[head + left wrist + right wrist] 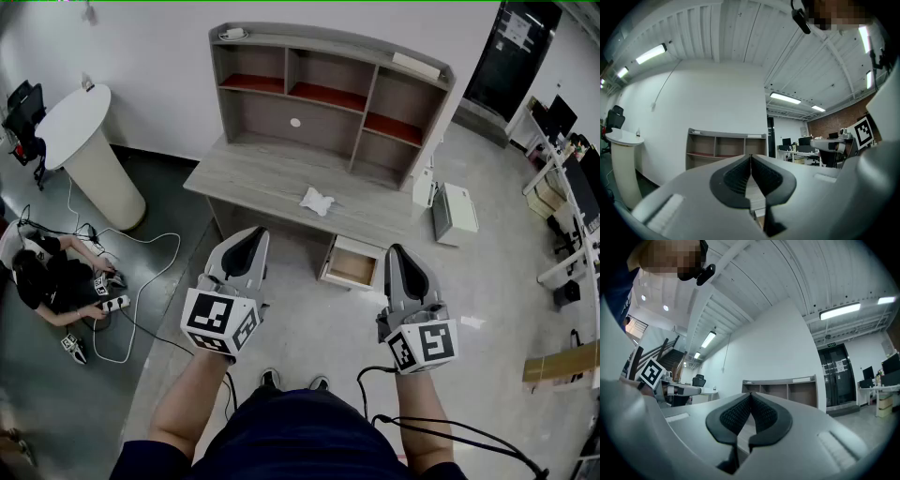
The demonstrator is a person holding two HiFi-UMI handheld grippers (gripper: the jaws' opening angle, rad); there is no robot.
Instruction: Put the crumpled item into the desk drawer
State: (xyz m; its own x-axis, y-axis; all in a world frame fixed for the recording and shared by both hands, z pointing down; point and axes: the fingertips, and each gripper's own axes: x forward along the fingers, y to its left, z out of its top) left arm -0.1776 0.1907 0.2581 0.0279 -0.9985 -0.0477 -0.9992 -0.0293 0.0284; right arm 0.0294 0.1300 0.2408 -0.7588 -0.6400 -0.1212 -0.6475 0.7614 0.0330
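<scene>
Both hand-held grippers are hanging closed and empty, short of the bench.

The grey bench (pixel 253 178) is standing against the white wall and carrying a shelf unit (pixel 328 94) along its back edge. Its drawer (pixel 352 265) is sitting pulled out at the front right, showing its wooden inside. The left hand-held gripper (pixel 248 236) and right hand-held gripper (pixel 399 253) are hovering over the floor, well apart from the bench, each with jaws pressed together on nothing. The white crumpled item (pixel 317 200) is lying on the bench top, behind and just left of the drawer.
</scene>
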